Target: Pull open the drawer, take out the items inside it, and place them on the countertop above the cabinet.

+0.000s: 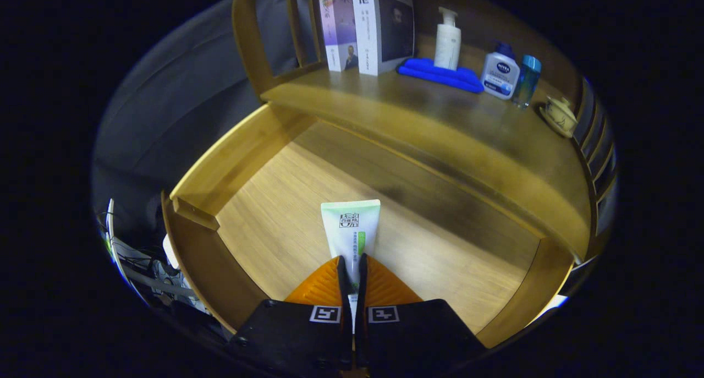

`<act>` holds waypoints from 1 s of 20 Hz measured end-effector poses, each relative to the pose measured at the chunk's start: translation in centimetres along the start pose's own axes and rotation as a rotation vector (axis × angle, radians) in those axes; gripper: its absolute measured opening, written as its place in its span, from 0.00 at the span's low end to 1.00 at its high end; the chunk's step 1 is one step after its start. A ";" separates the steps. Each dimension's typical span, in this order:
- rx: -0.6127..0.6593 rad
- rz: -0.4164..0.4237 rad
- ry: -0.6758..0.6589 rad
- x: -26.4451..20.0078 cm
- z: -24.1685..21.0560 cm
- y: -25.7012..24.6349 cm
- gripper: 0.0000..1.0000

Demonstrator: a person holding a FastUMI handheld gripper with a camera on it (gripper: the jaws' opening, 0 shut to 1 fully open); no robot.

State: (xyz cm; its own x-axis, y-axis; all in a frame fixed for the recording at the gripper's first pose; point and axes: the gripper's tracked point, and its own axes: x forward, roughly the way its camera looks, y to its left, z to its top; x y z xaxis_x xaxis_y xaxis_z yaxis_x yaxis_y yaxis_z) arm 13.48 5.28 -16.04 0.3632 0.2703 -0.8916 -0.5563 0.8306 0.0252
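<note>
The wooden drawer (242, 163) stands pulled open below the countertop (429, 119). A white and green tube (351, 229) sticks out forward from between my orange fingers (324, 281), over the drawer's bare floor. My gripper (352, 265) is shut on the tube, both pads pressing its lower end. I cannot tell whether the tube still touches the drawer floor.
On the countertop stand two books (366, 26), a white pump bottle (447, 39) on a blue cloth (440, 74), a white and blue bottle (499, 72), a teal bottle (527, 81) and a small lidded cup (561, 115). Cables lie left of the drawer front.
</note>
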 end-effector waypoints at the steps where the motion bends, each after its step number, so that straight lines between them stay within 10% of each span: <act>1: -0.001 0.008 -0.016 -0.6 0.5 0.2 0.04; 20: 0.151 -0.089 -0.327 -4.4 13.5 -5.4 0.05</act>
State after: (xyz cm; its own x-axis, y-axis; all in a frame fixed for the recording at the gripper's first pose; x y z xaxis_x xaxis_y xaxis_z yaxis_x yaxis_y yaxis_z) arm 24.95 6.17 -6.21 0.6384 0.3150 -0.7023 -0.4039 0.9138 0.0427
